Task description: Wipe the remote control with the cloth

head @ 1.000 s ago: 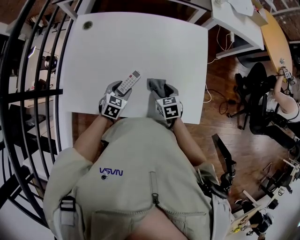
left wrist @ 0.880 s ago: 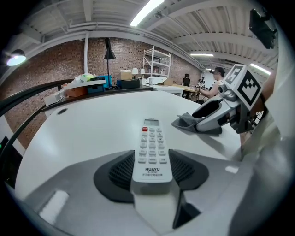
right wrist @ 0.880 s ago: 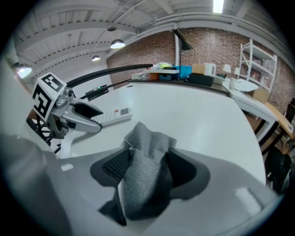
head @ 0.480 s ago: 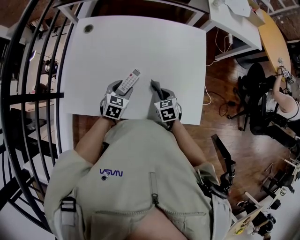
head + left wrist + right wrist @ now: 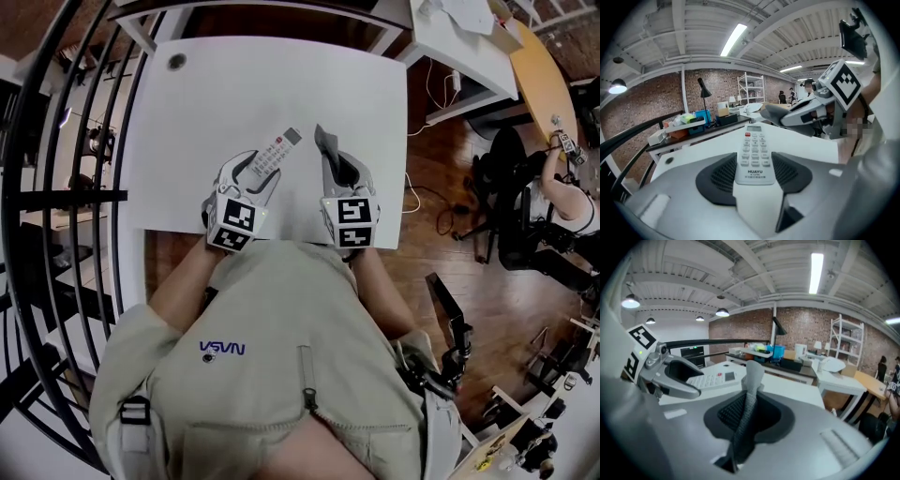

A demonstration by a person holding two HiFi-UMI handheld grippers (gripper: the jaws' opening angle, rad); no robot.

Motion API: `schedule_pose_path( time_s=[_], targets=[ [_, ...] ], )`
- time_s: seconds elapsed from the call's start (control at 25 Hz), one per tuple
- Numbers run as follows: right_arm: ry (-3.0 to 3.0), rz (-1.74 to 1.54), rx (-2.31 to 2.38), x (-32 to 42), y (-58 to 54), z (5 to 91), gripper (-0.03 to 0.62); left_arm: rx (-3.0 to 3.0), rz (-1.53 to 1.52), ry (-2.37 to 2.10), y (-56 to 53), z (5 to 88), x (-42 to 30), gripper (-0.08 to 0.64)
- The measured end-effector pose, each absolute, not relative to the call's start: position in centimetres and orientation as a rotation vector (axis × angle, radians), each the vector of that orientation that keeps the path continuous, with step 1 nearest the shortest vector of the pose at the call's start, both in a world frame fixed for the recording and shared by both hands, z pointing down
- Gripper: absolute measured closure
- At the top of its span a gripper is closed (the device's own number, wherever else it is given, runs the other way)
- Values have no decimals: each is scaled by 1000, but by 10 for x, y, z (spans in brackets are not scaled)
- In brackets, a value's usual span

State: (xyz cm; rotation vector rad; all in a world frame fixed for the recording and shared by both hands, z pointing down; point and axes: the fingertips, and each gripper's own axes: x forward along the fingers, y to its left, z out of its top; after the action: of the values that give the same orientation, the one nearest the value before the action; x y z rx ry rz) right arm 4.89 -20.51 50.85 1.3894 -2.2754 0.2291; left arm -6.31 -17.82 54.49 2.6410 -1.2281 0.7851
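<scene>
A white remote control [image 5: 272, 156] [image 5: 753, 154] with grey buttons sticks out of my left gripper [image 5: 255, 172] [image 5: 753, 174], which is shut on its near end and holds it above the white table [image 5: 225, 84]. My right gripper [image 5: 336, 169] [image 5: 743, 420] is shut on a grey cloth [image 5: 328, 148] [image 5: 749, 399], pinched into a narrow upright strip between the pads. The two grippers hang side by side over the table's near edge, the cloth just right of the remote. In the right gripper view the remote [image 5: 715, 378] and the left gripper [image 5: 670, 371] show at the left.
A dark round grommet [image 5: 175, 62] sits in the table's far left corner. A curved black railing [image 5: 56, 187] runs down the left. Another white desk [image 5: 464, 42] stands at the far right, and a seated person [image 5: 562, 202] is beyond it over the wooden floor.
Both grippers have lifted off the table. The right one has closed on the cloth, which now stands up as a thin strip. The remote has risen with the left gripper.
</scene>
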Motion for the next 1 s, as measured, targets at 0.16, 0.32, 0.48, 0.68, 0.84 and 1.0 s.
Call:
schedule_pose_path(
  time_s=[0.16, 0.32, 0.48, 0.68, 0.84, 1.0],
  targets=[
    [-2328, 12, 1438, 41, -216, 440, 551, 2767, 723, -1230, -174, 507, -43, 318],
    [-2297, -144, 1435, 40, -215, 406, 551, 2868, 662, -1234, -169, 471, -28, 318],
    [-2322, -171, 1394, 32, -201, 391, 552, 2930, 616, -1254, -166, 447, -20, 318],
    [-2390, -147, 1185, 0, -171, 395, 555, 2968, 651, -1269, -162, 441, -19, 318],
    [-2376, -152, 949, -22, -146, 407, 558, 3012, 685, -1238, -155, 442, -13, 318],
    [-2411, -168, 977, -14, -145, 394, 557, 3042, 709, -1197, -148, 444, -8, 318]
  ],
)
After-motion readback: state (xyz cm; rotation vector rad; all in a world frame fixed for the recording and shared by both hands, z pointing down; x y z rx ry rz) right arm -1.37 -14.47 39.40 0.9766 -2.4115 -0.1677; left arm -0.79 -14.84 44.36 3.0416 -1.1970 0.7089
